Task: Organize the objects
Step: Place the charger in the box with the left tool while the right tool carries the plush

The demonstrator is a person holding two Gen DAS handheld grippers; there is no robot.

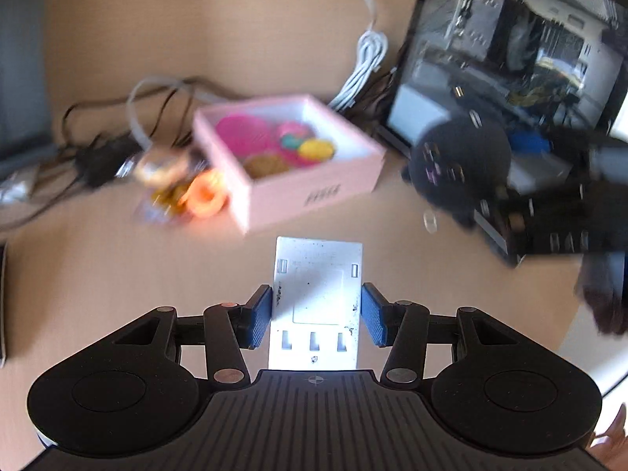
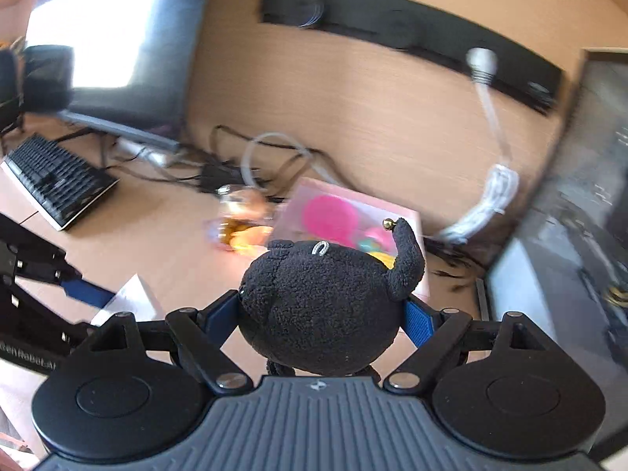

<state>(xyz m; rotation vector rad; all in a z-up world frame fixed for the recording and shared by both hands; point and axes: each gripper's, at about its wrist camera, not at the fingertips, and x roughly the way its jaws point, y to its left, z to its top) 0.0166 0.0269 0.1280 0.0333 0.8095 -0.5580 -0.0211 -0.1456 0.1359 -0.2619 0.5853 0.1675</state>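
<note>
My left gripper is shut on a white USB charger block, held above the desk in front of a pink box with several colourful toys inside. My right gripper is shut on a black plush toy with a small gold bell, held just before the same pink box. In the left wrist view the plush and right gripper show at right. In the right wrist view the white charger and left gripper show at lower left.
An orange ring and wrapped snacks lie left of the box. Tangled cables and a white cable bundle run behind. A monitor stands at right. A keyboard and another screen are at far left.
</note>
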